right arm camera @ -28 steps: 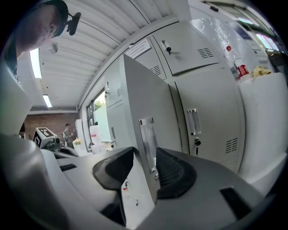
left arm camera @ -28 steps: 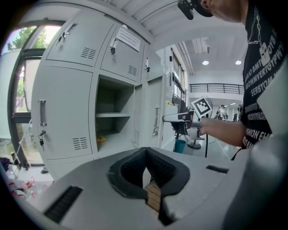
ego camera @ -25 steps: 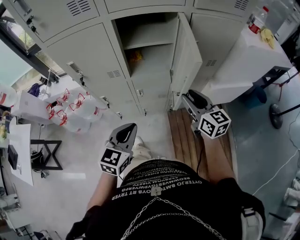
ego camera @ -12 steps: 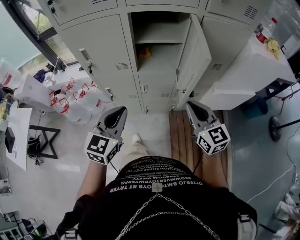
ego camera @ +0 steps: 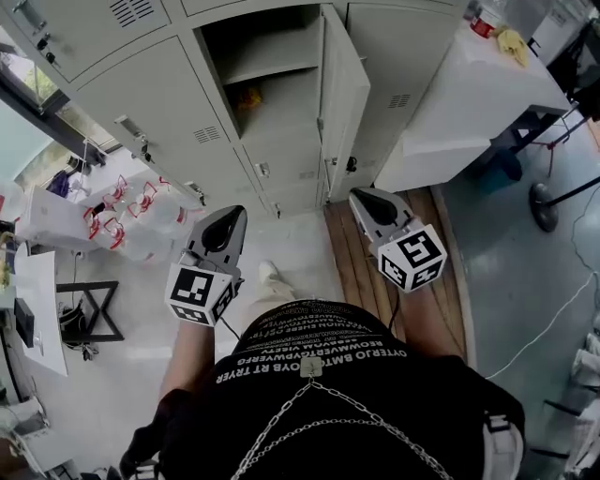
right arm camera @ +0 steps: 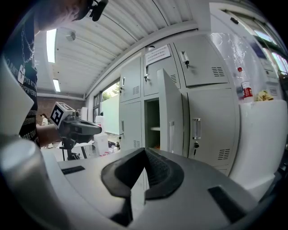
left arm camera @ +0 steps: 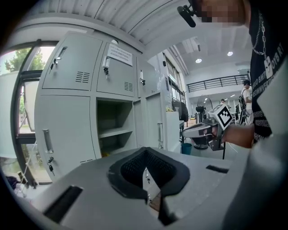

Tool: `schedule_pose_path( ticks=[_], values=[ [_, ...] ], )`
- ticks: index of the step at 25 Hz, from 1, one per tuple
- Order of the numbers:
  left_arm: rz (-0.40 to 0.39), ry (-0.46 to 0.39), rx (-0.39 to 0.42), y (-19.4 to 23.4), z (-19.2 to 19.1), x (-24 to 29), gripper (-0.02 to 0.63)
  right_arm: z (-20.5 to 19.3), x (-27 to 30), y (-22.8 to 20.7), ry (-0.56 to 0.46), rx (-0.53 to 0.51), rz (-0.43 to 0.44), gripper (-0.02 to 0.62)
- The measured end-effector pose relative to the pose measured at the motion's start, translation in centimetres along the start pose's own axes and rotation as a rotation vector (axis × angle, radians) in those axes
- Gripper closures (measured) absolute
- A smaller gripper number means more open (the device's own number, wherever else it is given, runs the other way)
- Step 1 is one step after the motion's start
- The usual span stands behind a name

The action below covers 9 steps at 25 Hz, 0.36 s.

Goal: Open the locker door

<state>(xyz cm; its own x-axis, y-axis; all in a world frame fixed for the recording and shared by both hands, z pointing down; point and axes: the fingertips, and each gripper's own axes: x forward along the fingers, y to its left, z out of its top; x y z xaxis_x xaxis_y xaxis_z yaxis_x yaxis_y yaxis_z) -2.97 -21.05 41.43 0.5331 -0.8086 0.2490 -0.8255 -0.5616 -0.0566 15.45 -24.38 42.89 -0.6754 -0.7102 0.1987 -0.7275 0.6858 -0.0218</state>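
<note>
The grey locker door (ego camera: 343, 86) stands swung out to the right of its open compartment (ego camera: 255, 70), which holds a shelf and something orange (ego camera: 248, 97). In the right gripper view the door (right arm camera: 170, 117) shows edge-on beside the opening. In the left gripper view the same door (left arm camera: 154, 123) is beyond the dark compartment. My left gripper (ego camera: 228, 223) is shut and empty, well short of the lockers. My right gripper (ego camera: 364, 199) is also shut and empty, a short way below the door's lower edge and apart from it. Each gripper sees the other: the right gripper (left arm camera: 202, 130) and the left gripper (right arm camera: 78, 128).
A white-covered table (ego camera: 450, 108) at the right carries a bottle (ego camera: 483, 19) and a yellow object (ego camera: 514, 42). Wooden boards (ego camera: 349, 253) lie on the floor under my right gripper. Water jugs (ego camera: 131, 220) and a black stand (ego camera: 89, 314) are at the left. Neighbouring locker doors are closed.
My right gripper has drawn back from the door's lower edge toward the person. My left gripper has risen and come forward a little. The door has stayed swung out.
</note>
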Motion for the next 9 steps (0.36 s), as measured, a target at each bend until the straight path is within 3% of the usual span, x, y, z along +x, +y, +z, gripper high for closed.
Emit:
schedule_pose_path(
  ticks=[9],
  values=[
    [-0.026,-0.004,0.022,-0.9,0.4,1.7,0.606,0.2,0.1,-0.7,-0.006,-0.013,0.006,0.598]
  ],
)
